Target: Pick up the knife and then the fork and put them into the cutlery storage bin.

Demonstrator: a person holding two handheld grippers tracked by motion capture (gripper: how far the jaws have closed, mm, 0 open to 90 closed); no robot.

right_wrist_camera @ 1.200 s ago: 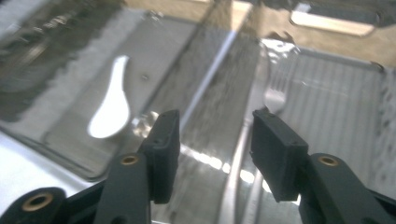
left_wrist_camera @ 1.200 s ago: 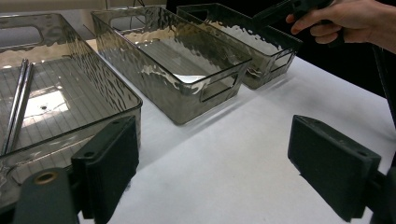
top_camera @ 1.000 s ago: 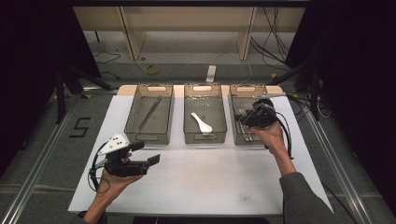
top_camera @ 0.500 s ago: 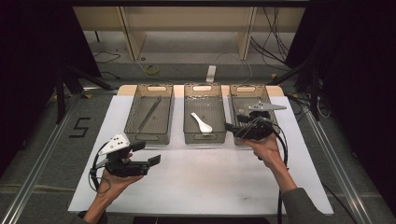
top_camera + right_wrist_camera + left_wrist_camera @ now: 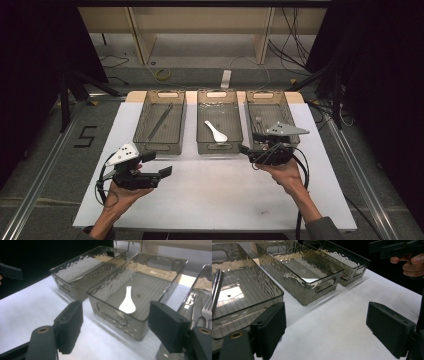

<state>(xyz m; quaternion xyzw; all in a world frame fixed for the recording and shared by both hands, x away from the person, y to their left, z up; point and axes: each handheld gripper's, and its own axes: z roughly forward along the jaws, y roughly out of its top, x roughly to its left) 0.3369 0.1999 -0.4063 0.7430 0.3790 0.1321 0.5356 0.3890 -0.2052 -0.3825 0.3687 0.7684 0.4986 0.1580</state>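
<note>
Smoked-plastic bins stand in a row on the white counter. The left gripper (image 5: 162, 172) rests released just short of the left bin (image 5: 159, 121), which holds metal chopsticks (image 5: 160, 121). Ahead of the right gripper (image 5: 244, 149), the middle bin (image 5: 218, 121) holds a white spoon (image 5: 216, 131). This gripper has drawn back from the right bin (image 5: 269, 120), its jaws just spread with nothing between them; the fork (image 5: 206, 308) lies inside, so that placement looks finished. A "5" (image 5: 86, 136) marks the floor beyond the left gripper.

Table (image 5: 210, 200) w/ white cover. Three clear smoked bins side by side along far edge: left bin (image 5: 160, 146), mid bin (image 5: 220, 147), right bin (image 5: 261, 98). Near half bare.
</note>
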